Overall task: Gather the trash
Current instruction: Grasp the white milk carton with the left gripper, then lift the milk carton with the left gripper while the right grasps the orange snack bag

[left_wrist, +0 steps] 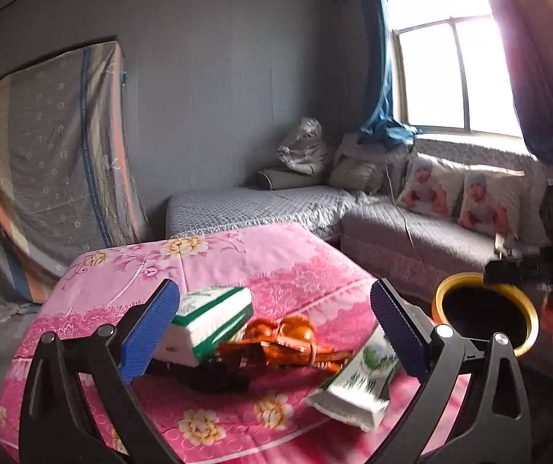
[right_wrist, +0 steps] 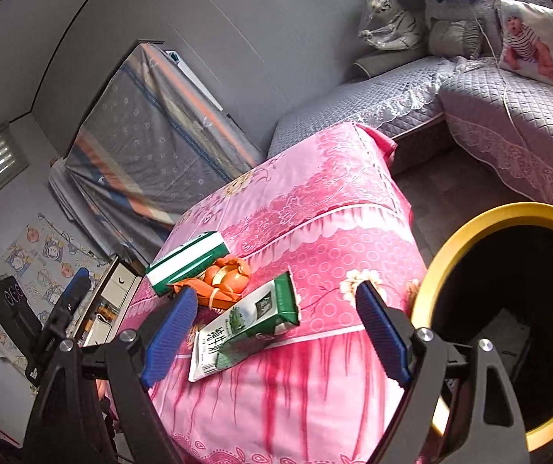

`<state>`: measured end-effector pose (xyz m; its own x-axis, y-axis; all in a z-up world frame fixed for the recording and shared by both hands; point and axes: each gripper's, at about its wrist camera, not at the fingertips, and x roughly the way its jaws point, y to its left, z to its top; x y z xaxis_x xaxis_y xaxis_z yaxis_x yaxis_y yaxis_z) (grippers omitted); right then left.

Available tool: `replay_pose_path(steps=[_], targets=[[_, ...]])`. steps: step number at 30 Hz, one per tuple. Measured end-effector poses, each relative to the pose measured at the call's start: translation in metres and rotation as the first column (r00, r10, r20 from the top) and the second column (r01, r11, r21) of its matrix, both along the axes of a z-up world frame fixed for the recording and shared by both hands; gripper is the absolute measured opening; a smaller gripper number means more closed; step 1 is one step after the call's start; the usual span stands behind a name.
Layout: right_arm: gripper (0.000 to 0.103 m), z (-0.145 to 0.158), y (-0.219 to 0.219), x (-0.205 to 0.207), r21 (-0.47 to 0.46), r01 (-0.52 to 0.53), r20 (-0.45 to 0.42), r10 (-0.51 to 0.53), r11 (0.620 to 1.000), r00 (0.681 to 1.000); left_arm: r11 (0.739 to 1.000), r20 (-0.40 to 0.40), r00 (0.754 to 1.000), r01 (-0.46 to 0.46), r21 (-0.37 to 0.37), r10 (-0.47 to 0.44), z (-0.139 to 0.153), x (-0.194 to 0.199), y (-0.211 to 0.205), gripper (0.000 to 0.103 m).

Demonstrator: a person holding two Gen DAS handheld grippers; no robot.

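Well, the yellow bin (right_wrist: pixel 481 224) sits on the floor just beside the pink bed (right_wrist: pixel 315 201), w/ what looks like a box low inside, too dark to be sure. Both grippers tip down a bit over the bed. The left gripper (left_wrist: pixel 274 328) has its jaws wide apart, nothing held. The right gripper (right_wrist: pixel 276 328) is wide too, empty. The milk carton (right_wrist: pixel 245 324) lies flat between the right gripper's fingers, not touched. The green box (right_wrist: pixel 187 261) & orange wrapper (right_wrist: pixel 224 280) lie farther back, touching.
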<state>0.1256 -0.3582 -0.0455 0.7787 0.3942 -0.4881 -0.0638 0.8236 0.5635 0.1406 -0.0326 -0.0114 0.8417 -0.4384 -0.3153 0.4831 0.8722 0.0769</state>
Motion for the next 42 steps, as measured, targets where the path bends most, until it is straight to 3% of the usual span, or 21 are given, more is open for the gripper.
replay_pose_path(steps=[3, 8, 15, 20, 23, 26, 30, 33, 36, 39, 42], targets=[[0.081, -0.002, 0.013, 0.006, -0.001, -0.025, -0.012, 0.025, 1.0, 1.0, 0.986, -0.075, 0.99, 0.126, 0.11, -0.118, -0.028, -0.007, -0.01, 0.095], [0.081, -0.002, 0.021, 0.005, -0.022, -0.046, -0.019, 0.046, 0.999, 0.999, 0.947, -0.191, 0.954, 0.266, 0.182, -0.231, -0.065, -0.007, -0.039, 0.095], [0.081, -0.002, 0.0, -0.006, -0.01, -0.007, -0.008, 0.007, 1.0, 1.0, 0.854, -0.305, 0.859, 0.481, 0.199, -0.412, -0.074, 0.017, -0.099, 0.095], [0.081, -0.011, -0.018, -0.015, 0.016, 0.015, -0.019, -0.015, 1.0, 1.0, 0.809, -0.432, 0.791, 0.552, 0.201, -0.433, -0.087, 0.054, -0.138, 0.095], [0.081, -0.015, -0.03, -0.021, 0.029, 0.031, -0.016, -0.03, 0.999, 0.999, 0.807, -0.474, 0.782, 0.55, 0.216, -0.406, -0.095, 0.071, -0.153, 0.094], [0.081, -0.018, -0.042, -0.026, 0.043, 0.052, -0.016, -0.052, 0.998, 0.999, 0.812, -0.525, 0.748, 0.559, 0.17, -0.405, -0.101, 0.086, -0.157, 0.094], [0.081, -0.025, -0.053, -0.031, 0.062, 0.074, -0.023, -0.072, 0.995, 0.997, 0.825, -0.567, 0.739, 0.538, 0.173, -0.364, -0.112, 0.1, -0.162, 0.094], [0.081, -0.025, -0.056, -0.034, 0.068, 0.078, -0.023, -0.077, 0.995, 0.997, 0.814, -0.573, 0.736, 0.548, 0.194, -0.36, -0.117, 0.099, -0.165, 0.091], [0.081, -0.024, -0.054, -0.034, 0.065, 0.079, -0.02, -0.078, 0.995, 0.997, 0.804, -0.589, 0.729, 0.556, 0.21, -0.35, -0.121, 0.099, -0.169, 0.064], [0.081, -0.022, -0.051, -0.033, 0.061, 0.073, -0.018, -0.072, 0.995, 0.997, 0.807, -0.567, 0.744, 0.549, 0.219, -0.352, -0.119, 0.096, -0.168, 0.059], [0.081, -0.019, -0.047, -0.033, 0.049, 0.062, -0.014, -0.062, 0.997, 0.998, 0.82, -0.526, 0.755, 0.545, 0.174, -0.391, -0.102, 0.087, -0.157, 0.056]])
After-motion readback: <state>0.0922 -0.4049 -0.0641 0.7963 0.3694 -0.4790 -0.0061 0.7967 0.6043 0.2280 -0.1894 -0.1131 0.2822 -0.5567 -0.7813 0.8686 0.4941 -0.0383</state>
